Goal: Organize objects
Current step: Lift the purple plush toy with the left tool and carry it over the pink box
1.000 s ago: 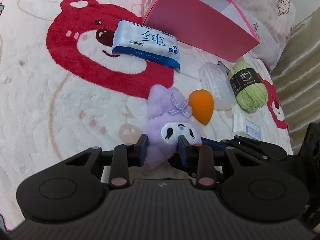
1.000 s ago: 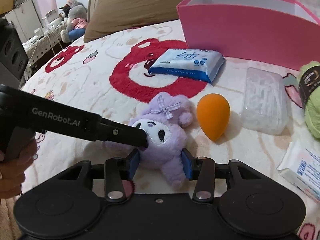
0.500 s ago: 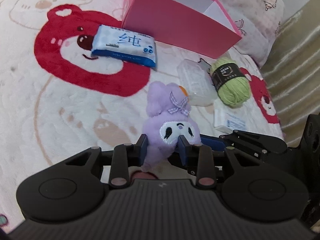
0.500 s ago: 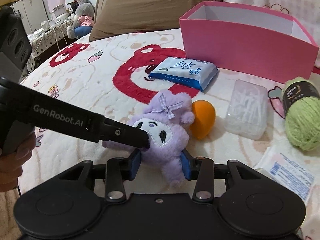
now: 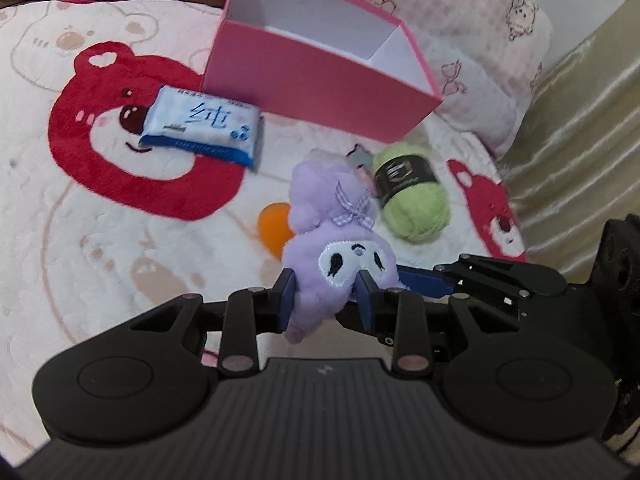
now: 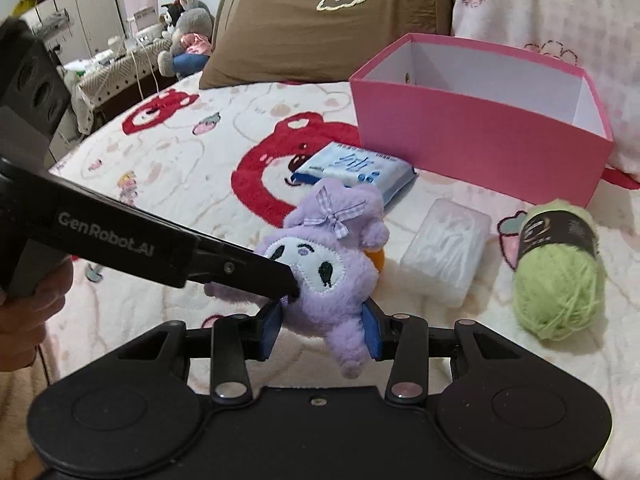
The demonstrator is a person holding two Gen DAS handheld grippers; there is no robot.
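Observation:
A purple plush toy (image 5: 336, 256) with a white face and a checked bow hangs above the bed, held from two sides. My left gripper (image 5: 326, 298) is shut on its lower body. My right gripper (image 6: 320, 324) is shut on the same plush toy (image 6: 328, 276), and the left gripper's finger (image 6: 244, 272) reaches in from the left against the toy's face. The open pink box (image 5: 320, 76) stands beyond, empty inside as far as I see, and shows as the pink box (image 6: 480, 136) in the right wrist view.
On the bear-print blanket (image 5: 80, 240) lie a blue tissue pack (image 5: 204, 130), an orange sponge (image 5: 274, 226), a green yarn ball (image 6: 560, 276) and a clear plastic case (image 6: 446, 246). A brown pillow (image 6: 320, 24) lies behind. A hand (image 6: 28, 316) grips the left tool.
Both grippers have risen with the plush toy, lifting it off the blanket. The pink box now shows its open inside, and the orange sponge is mostly hidden behind the toy.

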